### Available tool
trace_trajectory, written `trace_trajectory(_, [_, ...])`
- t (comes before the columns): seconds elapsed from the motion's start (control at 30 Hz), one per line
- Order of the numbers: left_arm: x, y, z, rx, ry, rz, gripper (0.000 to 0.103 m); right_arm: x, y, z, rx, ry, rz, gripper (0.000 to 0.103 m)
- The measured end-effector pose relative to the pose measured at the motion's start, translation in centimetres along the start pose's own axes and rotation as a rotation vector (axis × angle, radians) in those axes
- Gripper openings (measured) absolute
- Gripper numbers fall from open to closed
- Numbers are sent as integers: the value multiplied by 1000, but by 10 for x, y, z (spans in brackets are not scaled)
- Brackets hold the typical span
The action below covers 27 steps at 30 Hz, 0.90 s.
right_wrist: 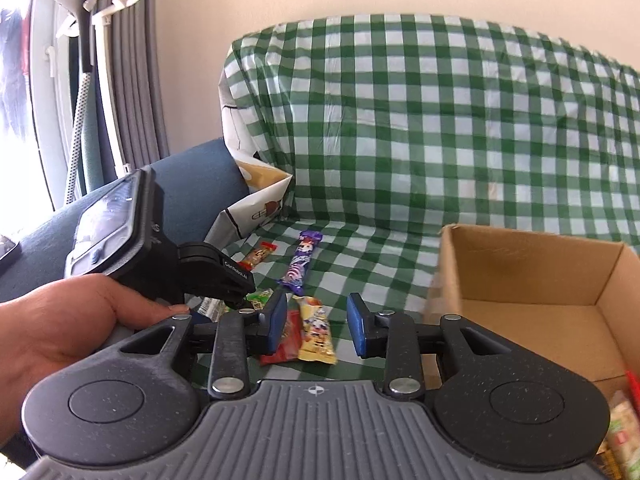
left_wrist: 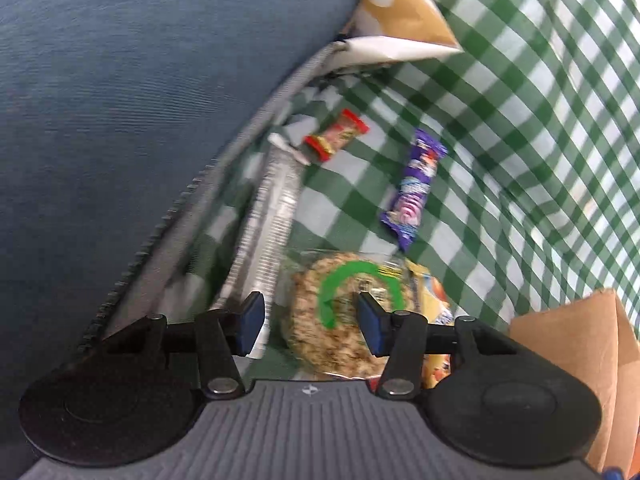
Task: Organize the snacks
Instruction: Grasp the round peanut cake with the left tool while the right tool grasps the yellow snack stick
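Note:
Several snacks lie on a green checked cloth (left_wrist: pixel 520 120). My left gripper (left_wrist: pixel 312 320) hovers over a round rice-cake packet (left_wrist: pixel 336 320) with a green mark. Its right pad overlaps the packet, and a gap shows at its left pad. Beside the rice cake lie a long silver packet (left_wrist: pixel 272 216), a yellow packet (left_wrist: pixel 428 292), a purple packet (left_wrist: pixel 416 184) and a small red candy (left_wrist: pixel 336 138). My right gripper (right_wrist: pixel 316 326) is open and holds nothing. A yellow packet (right_wrist: pixel 316 336) and a red packet (right_wrist: pixel 286 340) lie just beyond its tips. A hand holds the left gripper (right_wrist: pixel 236 296) to the left.
An open cardboard box (right_wrist: pixel 540 280) stands at the right with several snacks (right_wrist: pixel 624 432) in its near corner. A blue sofa arm (left_wrist: pixel 140 100) rises on the left. A white and yellow paper bag (left_wrist: pixel 400 12) leans at the back. The checked cloth also covers the backrest (right_wrist: pixel 440 120).

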State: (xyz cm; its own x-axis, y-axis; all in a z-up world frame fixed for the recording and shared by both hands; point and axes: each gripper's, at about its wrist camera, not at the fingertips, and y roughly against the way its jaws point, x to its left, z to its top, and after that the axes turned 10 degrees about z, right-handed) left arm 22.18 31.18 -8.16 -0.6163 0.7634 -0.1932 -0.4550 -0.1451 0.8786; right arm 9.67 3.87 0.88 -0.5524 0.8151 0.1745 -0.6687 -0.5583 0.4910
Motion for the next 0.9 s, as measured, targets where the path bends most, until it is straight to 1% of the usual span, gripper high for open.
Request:
trace_trajectory(0.03, [5,0,2,5,16,1,56,2,-11,1,6,-13,-7,35])
trace_trajectory(0.1, [14,0,7,15,50,-23,56,5,-32,0,23,-19,-34,35])
trace_trajectory(0.17, [16,0,9,25,54,-48,57,7,-54,-5,44,-13,-59,35])
trace_trajectory(0.23, [15,0,10,20,43,-52,59,6,-75,-11,71,-15,-92,35])
trace_trajectory(0.3, [14,-1,11,20,50,-59,69,1,-93,-14,98,-40,-116,35])
trace_trajectory(0.33, [12,-1,11,18,50,-66,72,-2,-100,-14,107,-55,-130,35])
trace_trajectory(0.4, [7,-2,11,10,27,-63,82,-7,-114,-14,126,-67,-155,35])
trace_trajectory(0.47, [-1,-4,10,10,-13,-60,86,-13,-128,-17,156,-74,-167,37])
trace_trajectory(0.57, [-13,-8,8,17,-68,-33,89,-24,-144,-23,219,-113,-167,43])
trace_trajectory(0.67, [-21,-13,4,30,-101,-24,89,-32,-152,-27,253,-158,-166,43])
trace_trajectory(0.73, [-28,-15,1,32,-129,-17,93,-34,-153,-29,259,-166,-159,43])
trace_trajectory(0.77, [-32,-16,-1,27,-147,-10,97,-34,-153,-30,260,-164,-155,41])
trace_trajectory(0.8, [-35,-17,-2,25,-167,-4,99,-34,-153,-30,258,-165,-148,38])
trace_trajectory(0.87, [-39,-18,-5,20,-201,7,99,-34,-150,-31,247,-169,-131,28])
trace_trajectory(0.9, [-41,-19,-6,14,-213,14,99,-33,-149,-31,240,-167,-129,26])
